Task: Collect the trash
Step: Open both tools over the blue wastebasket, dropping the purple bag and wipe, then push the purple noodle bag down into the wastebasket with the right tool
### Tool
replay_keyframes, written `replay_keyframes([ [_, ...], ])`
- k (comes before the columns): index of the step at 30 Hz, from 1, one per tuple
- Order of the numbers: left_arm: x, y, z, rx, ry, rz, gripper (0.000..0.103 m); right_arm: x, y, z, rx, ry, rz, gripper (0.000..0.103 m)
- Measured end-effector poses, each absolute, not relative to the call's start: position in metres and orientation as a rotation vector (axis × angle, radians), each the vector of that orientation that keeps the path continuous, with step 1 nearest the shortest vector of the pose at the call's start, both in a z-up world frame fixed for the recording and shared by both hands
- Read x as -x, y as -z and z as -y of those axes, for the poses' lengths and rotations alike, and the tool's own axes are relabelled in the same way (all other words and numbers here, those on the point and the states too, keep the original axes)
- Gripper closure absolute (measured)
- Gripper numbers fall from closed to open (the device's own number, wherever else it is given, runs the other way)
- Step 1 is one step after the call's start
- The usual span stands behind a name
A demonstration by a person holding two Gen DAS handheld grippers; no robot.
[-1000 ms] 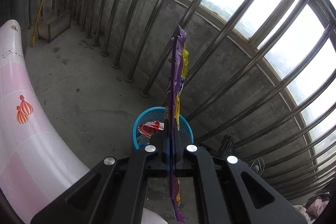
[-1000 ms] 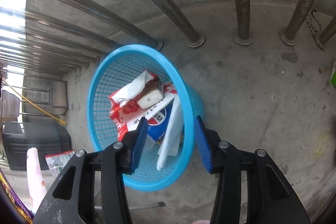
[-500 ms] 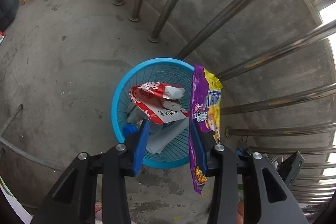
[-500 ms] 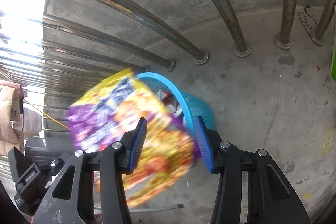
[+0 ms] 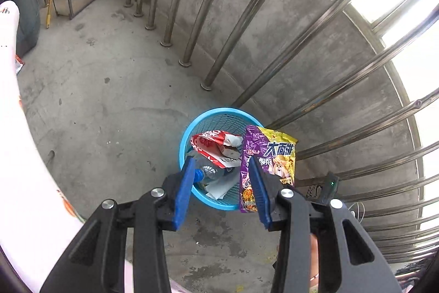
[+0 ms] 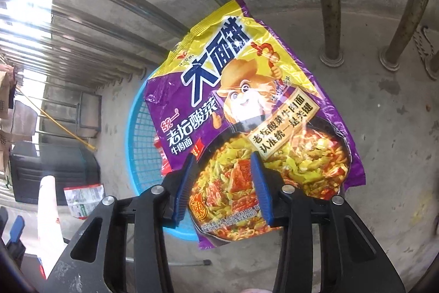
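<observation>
Instant-noodle wrapper [image 6: 247,111]: light, crinkly, slippery film draped over blue basket [image 5: 189,139] rim; pinch an edge. Left gripper [image 5: 222,188] spread, empty; right gripper [image 6: 223,183] closing, wrapper behind jaws.

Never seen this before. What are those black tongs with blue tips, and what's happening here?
No robot: a person holds a tool in each hand, each with two blue-padded fingers and a camera looking along them. One picture is from the left gripper, one from the right gripper. Both look down at a blue basket on a concrete floor by metal railings. It holds a red wrapper and a plastic bottle; a purple noodle wrapper lies across its rim. The left fingers stand open, empty; the right are closing, the wrapper between them unpinched.
</observation>
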State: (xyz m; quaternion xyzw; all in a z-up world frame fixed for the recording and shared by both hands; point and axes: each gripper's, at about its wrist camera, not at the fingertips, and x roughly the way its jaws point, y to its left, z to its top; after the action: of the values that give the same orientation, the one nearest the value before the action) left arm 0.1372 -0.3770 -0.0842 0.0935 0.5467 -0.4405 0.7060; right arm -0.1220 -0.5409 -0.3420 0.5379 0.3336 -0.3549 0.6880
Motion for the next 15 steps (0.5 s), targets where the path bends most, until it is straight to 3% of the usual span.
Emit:
replay_keyframes([
  [4, -0.131, 0.053, 0.325, -0.218, 0.993, -1.12, 0.064, 0.085, 0.35, 0.54, -1.056, 0.802, -0.912, 0.095],
  [7, -0.129, 0.035, 0.282, -0.196, 0.97, -1.06, 0.064, 0.067, 0.366, 0.542, -1.009, 0.819, -1.017, 0.101],
  [15, -0.132, 0.017, 0.188, -0.141, 0.85, -0.972, 0.064, 0.004, 0.406, 0.545, -0.856, 0.864, -1.289, 0.103],
])
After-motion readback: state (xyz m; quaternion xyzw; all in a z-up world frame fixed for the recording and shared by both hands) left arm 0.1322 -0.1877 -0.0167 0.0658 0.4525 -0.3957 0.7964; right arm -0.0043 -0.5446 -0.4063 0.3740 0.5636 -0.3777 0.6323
